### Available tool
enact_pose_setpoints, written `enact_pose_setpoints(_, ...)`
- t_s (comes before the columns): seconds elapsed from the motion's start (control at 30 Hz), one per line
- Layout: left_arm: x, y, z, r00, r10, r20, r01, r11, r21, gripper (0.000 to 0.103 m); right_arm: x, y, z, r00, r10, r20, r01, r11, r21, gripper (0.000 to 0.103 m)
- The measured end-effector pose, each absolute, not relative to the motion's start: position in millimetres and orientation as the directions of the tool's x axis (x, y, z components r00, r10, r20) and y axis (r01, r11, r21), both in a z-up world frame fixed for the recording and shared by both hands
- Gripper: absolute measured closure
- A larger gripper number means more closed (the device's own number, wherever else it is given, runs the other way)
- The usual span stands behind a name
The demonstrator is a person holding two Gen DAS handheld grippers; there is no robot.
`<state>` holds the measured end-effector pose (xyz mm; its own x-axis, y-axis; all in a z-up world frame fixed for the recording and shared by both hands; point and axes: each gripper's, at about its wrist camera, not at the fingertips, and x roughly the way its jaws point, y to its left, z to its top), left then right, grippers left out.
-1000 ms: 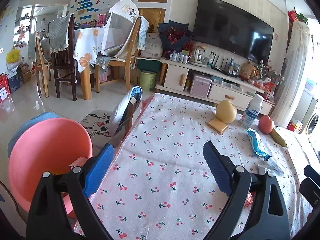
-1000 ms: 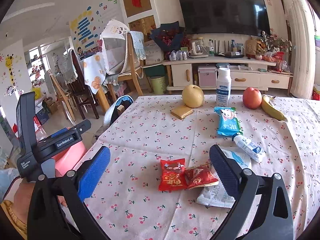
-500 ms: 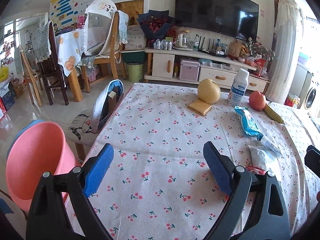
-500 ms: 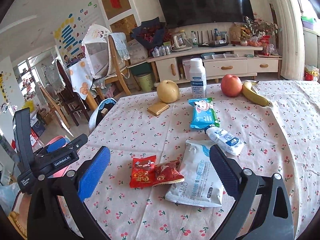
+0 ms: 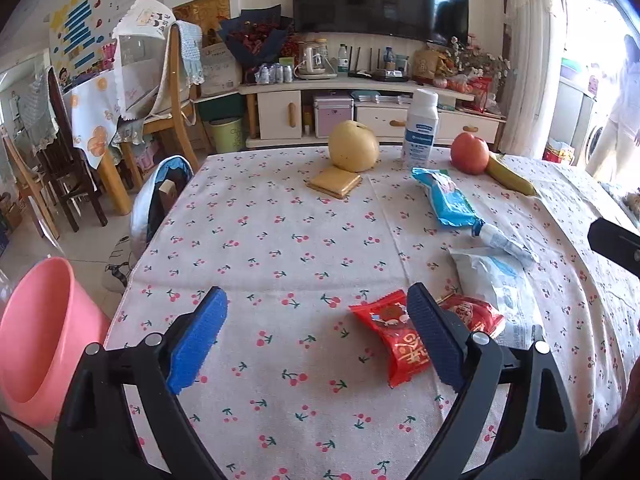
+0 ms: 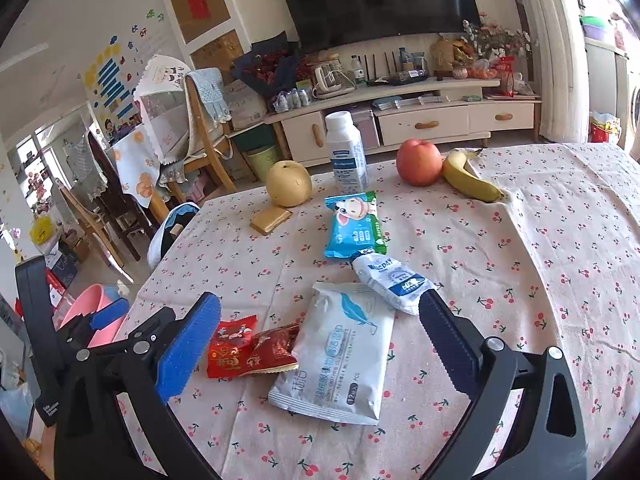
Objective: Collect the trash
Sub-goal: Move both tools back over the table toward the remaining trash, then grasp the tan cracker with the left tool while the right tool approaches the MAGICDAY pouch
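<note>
Several wrappers lie on the cherry-print tablecloth (image 6: 540, 240): two red snack packets (image 6: 248, 350), a large white wipes pack (image 6: 344, 356), a small white sachet (image 6: 394, 278) and a blue packet (image 6: 354, 226). My right gripper (image 6: 316, 344) is open and empty, low over the white pack and red packets. My left gripper (image 5: 316, 338) is open and empty, its right finger just in front of the red packets (image 5: 400, 334). A pink bin (image 5: 36, 340) stands on the floor at the table's left.
A pear (image 6: 289, 183), a gold square packet (image 6: 271, 219), a white bottle (image 6: 347, 152), an apple (image 6: 419, 162) and a banana (image 6: 470, 182) sit at the table's far side. A chair (image 5: 162, 196) stands at the left edge. A TV cabinet and dining chairs are behind.
My left gripper has swung right from the pink bin over the table toward the red packets. My right gripper has moved forward and lower over the wrappers. Both stay open.
</note>
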<state>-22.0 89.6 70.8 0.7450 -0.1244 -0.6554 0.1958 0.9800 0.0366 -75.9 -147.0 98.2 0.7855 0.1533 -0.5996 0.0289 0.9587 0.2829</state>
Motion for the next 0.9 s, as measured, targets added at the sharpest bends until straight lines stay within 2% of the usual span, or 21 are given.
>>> enact_pose_setpoints(0.23,-30,58,65,0.717,-0.180,-0.674,0.285,0.957,0.048,0.011,-67,-181,87,0.758,0.083,-0.647,0.125,0.955,0.269,0.005)
enact_pose_setpoints(0.53,-30,39,60,0.662,-0.269,-0.700,0.368,0.930,-0.010,0.011,-43,-232,61,0.696,0.136,-0.705,0.244,0.879,0.410,0.005)
enact_pose_setpoints(0.77,-12,49,60,0.651,-0.278,-0.706,0.343,0.938,-0.052,0.011,-13,-212,52,0.670,0.152,-0.727,0.173,0.920,0.353,0.005)
enact_pose_setpoints(0.9,11,61,62,0.675,-0.235,-0.700,0.282,0.958,-0.050,0.011,3,-193,47,0.658,0.141,-0.740,0.103,0.956,0.274,0.006)
